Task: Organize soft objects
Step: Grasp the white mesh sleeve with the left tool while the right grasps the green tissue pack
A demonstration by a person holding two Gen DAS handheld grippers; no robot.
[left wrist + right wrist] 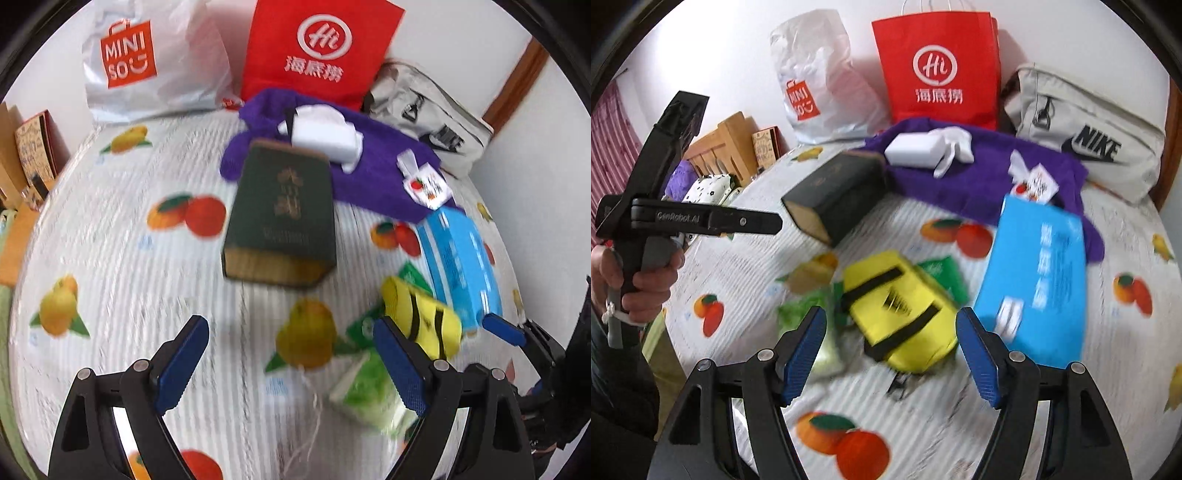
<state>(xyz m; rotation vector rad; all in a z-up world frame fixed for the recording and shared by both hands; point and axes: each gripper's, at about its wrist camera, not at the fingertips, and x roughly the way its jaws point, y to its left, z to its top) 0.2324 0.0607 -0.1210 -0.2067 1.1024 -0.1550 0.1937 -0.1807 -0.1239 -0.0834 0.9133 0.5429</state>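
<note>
On the fruit-print bedspread [746,258] a purple towel [979,184] lies near the bags, a blue pack [1041,277] touching its edge and a yellow pouch [897,310] beside that, while the left gripper [291,365] and right gripper [892,350] both hover wide open, holding nothing.

bare bedsheet [122,258] left, green box [282,218] centre, clutter right

pouch [903,314] left of flat pack [1039,280] | box [834,197] behind | bags [940,66] rearmost
</note>
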